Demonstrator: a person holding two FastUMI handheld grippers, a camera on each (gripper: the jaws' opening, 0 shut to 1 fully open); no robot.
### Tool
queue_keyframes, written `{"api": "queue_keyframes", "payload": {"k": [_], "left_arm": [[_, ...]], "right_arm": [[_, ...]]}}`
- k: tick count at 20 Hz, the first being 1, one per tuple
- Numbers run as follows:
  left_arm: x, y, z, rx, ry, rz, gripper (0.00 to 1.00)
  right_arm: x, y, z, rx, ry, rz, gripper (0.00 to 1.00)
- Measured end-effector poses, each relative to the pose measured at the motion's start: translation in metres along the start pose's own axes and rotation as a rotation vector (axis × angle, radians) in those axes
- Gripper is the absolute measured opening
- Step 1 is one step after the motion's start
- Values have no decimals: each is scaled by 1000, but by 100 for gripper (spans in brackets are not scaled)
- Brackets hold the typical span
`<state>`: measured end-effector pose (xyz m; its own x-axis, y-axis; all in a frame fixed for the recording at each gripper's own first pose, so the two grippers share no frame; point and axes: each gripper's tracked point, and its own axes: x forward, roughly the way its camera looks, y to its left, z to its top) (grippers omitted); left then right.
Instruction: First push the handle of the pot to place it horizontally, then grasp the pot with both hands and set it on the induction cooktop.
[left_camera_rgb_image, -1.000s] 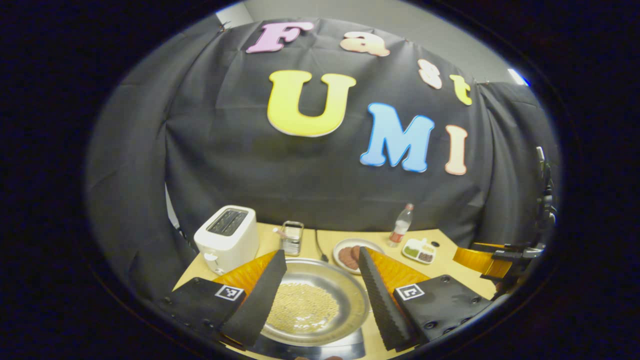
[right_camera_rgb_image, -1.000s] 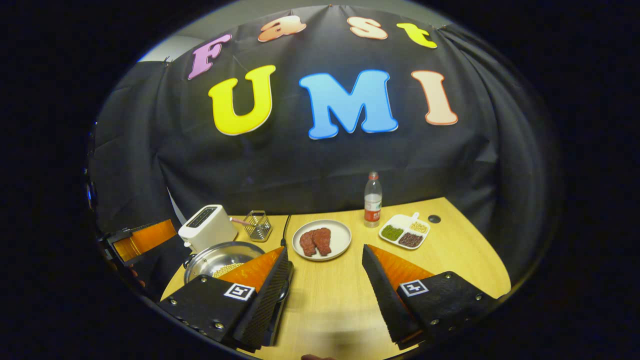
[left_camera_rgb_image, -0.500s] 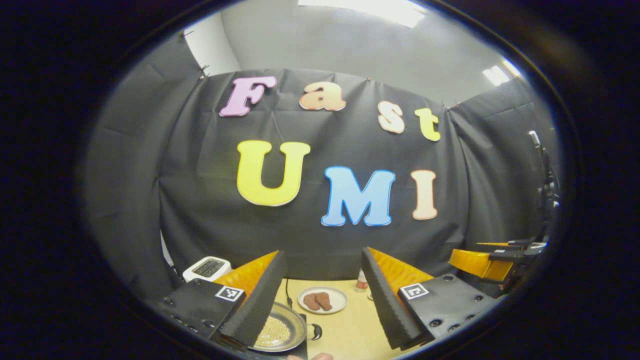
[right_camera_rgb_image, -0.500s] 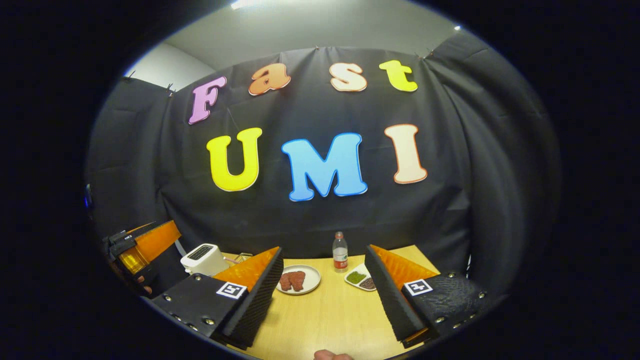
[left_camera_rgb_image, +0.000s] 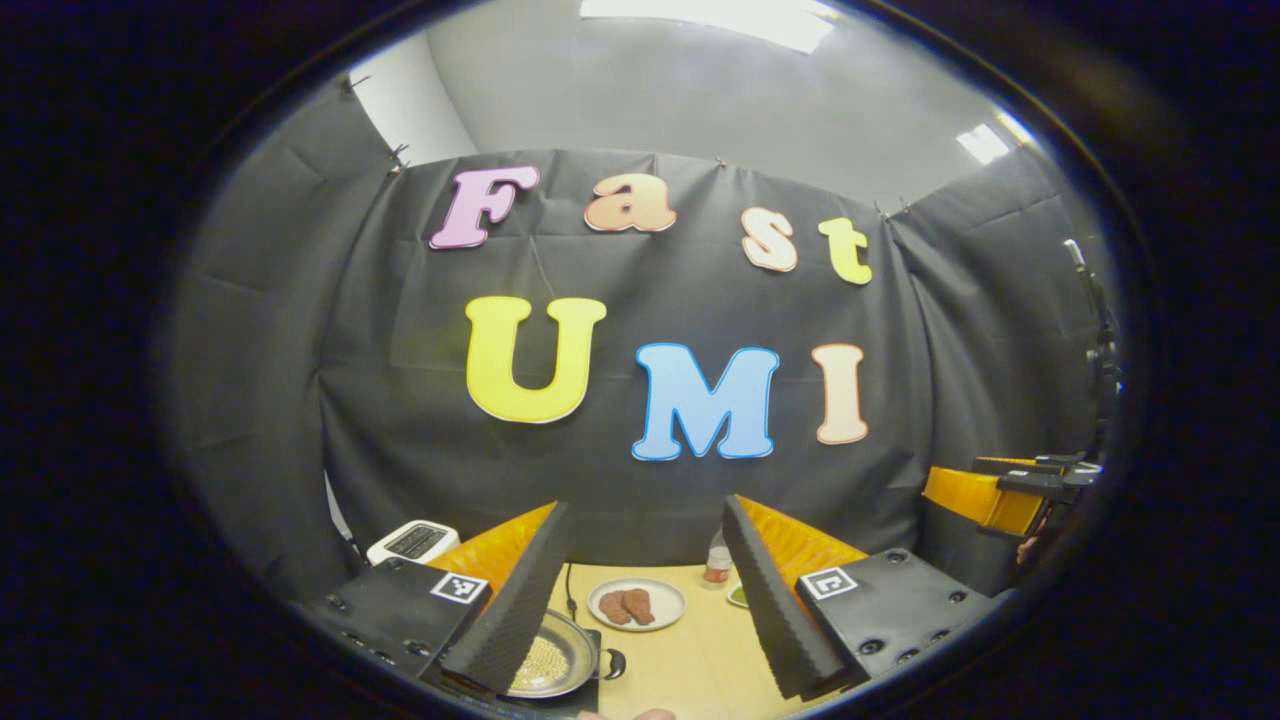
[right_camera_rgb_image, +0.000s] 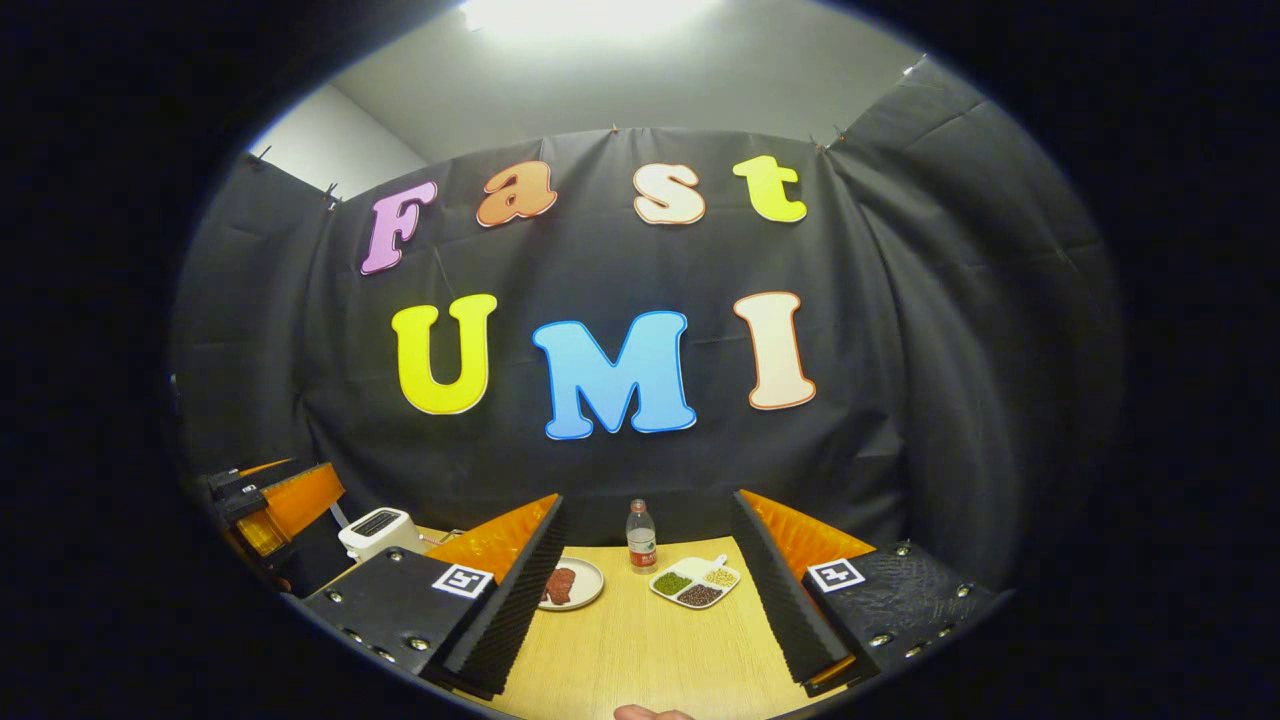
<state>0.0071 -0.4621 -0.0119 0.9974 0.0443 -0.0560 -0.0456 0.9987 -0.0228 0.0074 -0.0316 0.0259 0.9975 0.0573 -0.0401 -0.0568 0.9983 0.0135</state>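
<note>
One table (right_camera_rgb_image: 650, 650) of pale wood grain lies below me, its far edge against the black cloth wall.

I hold two grippers. My left gripper (left_camera_rgb_image: 640, 590) is spread wide, nothing between its two ridged fingers, and it hangs above the table. My right gripper (right_camera_rgb_image: 645, 590) is spread just as wide and empty too; from the left gripper view it shows far off at the right edge (left_camera_rgb_image: 1010, 490), and there I cannot tell how its jaws stand.

One white toaster (left_camera_rgb_image: 413, 541), boxy with rounded corners and dark slots on top, stands at the table's left rear.

One pot (left_camera_rgb_image: 555, 662), shallow, round and of shiny metal, sits at the table's near left on the cooktop (left_camera_rgb_image: 590, 685), a flat dark slab that shows beneath it. It holds a bed of small pale yellow grains, and a dark loop handle sticks out on its right side. My left finger hides part of its rim.

One round white plate (left_camera_rgb_image: 637, 603) carries two reddish-brown slabs of meat. One white divided dish (right_camera_rgb_image: 695, 582) holds three heaps: green, pale yellow and dark brown.

One clear plastic bottle (right_camera_rgb_image: 641, 537) with a red cap stands upright behind the dish, near the wall.

A thin black cord (left_camera_rgb_image: 570, 590) runs from the wall toward the pot.
</note>
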Motion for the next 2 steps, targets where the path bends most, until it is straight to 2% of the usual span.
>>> {"api": "queue_keyframes", "payload": {"k": [2], "left_arm": [[-4,5,-1,-3,7,7,95]], "right_arm": [[2,1,0,-2,1,2,99]]}}
